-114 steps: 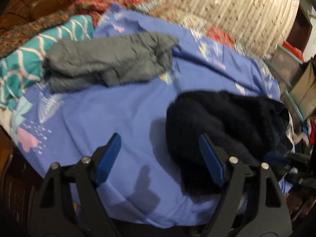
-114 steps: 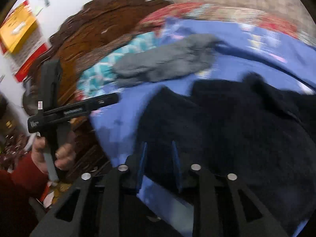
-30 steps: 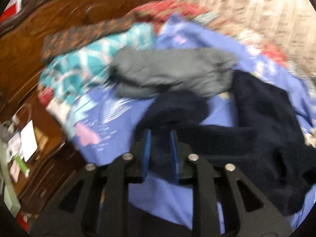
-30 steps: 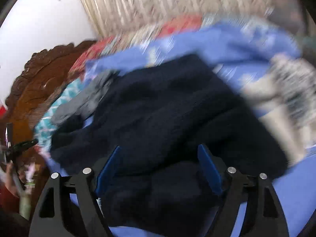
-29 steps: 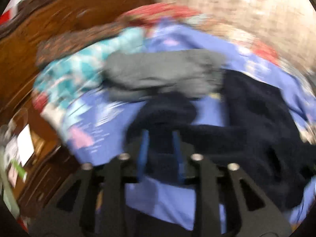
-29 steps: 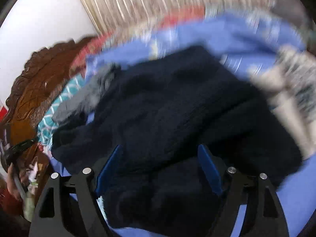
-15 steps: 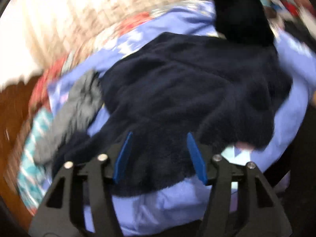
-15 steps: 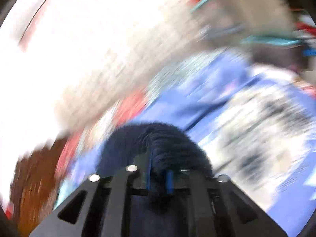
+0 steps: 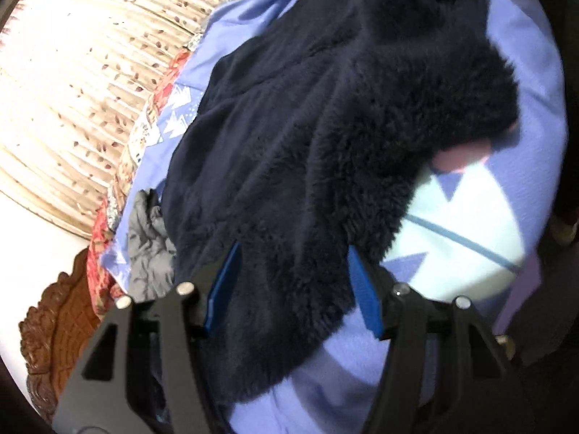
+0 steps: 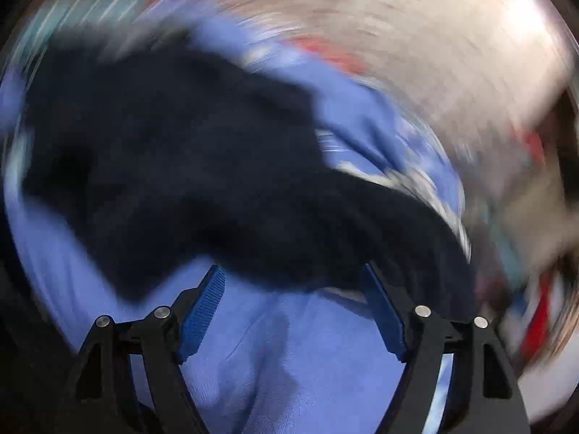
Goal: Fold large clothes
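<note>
A fuzzy dark navy garment [image 9: 325, 115] lies spread on the blue patterned bedsheet [image 9: 470, 231]. My left gripper [image 9: 293, 282] is open, its blue pads on either side of the garment's near edge, which lies between them. In the blurred right wrist view the same navy garment [image 10: 202, 166] lies across the sheet [image 10: 289, 369]. My right gripper [image 10: 293, 307] is open and empty, just short of the garment's near edge.
A crumpled grey garment [image 9: 148, 246] lies beside the navy one at the left. A carved wooden headboard [image 9: 47, 340] is at the lower left. A pale patterned curtain [image 9: 79, 72] hangs behind the bed. A red patterned cloth [image 9: 101, 260] edges the sheet.
My left gripper let go of the navy garment and opened wide. My right gripper, shut on the garment half a second ago, has opened and released it; the garment now lies spread on the sheet.
</note>
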